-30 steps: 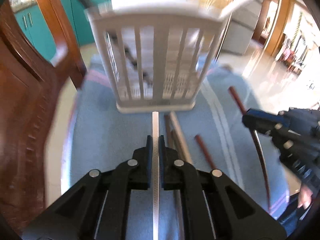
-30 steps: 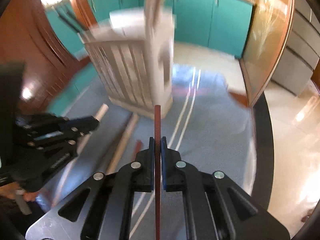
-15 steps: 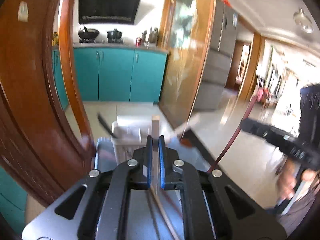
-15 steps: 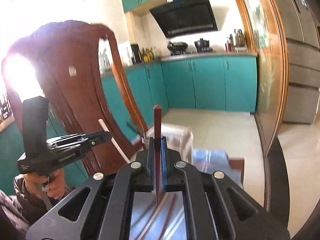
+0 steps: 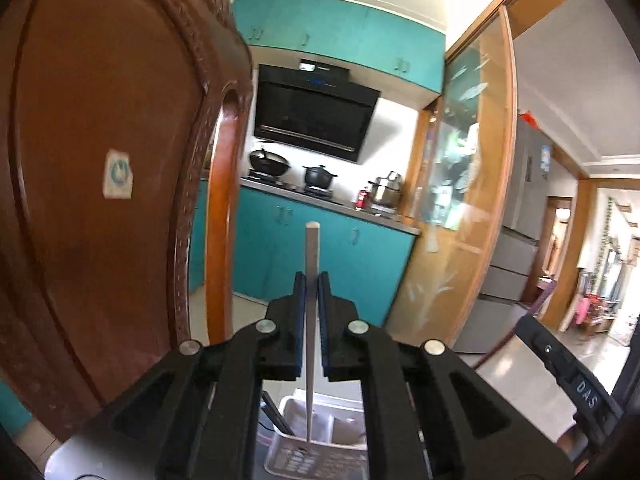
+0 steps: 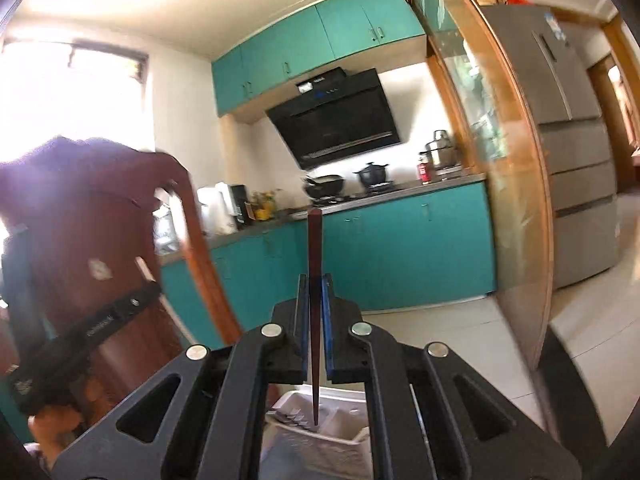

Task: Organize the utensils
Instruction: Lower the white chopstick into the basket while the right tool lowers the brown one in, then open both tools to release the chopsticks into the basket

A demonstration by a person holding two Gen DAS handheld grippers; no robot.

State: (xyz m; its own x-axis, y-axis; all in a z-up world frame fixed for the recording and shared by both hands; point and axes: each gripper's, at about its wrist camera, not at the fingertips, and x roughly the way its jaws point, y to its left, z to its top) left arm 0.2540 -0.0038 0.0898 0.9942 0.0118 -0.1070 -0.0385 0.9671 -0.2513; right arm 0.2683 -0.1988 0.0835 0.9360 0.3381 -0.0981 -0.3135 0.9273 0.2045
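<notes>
Teal cabinets (image 5: 320, 248) line the kitchen wall, below and above, with a black range hood (image 5: 316, 110) slanting over the stove, where a dark wok (image 5: 269, 159) and a black lidded pot (image 5: 319, 175) sit. A carved brown wooden chair back (image 5: 100, 160) fills the left side of the left wrist view, and a grey refrigerator (image 6: 568, 128) stands at the right of the right wrist view behind a wood-framed glass partition (image 6: 500, 152).

Low in both views sits a white slotted utensil basket (image 5: 320, 436), seen from above through the gripper frames; a dark utensil (image 5: 276, 416) leans inside it at its left.

The left gripper (image 5: 311, 280) points roughly level, its jaws pressed together on a pale chopstick (image 5: 311, 248). That stick stands upright, its square end above the blue pads and its thin end hanging over the basket's opening. The right gripper (image 6: 315, 284) is held the same way, jaws pinching a dark red chopstick (image 6: 314, 240) that is likewise upright, its tip hanging over the basket.

Each gripper shows in the other's view: the left one as a blurred black bar before the chair with part of a hand (image 6: 52, 424) under it, the right one at the lower right edge with its chopstick curving up.
</notes>
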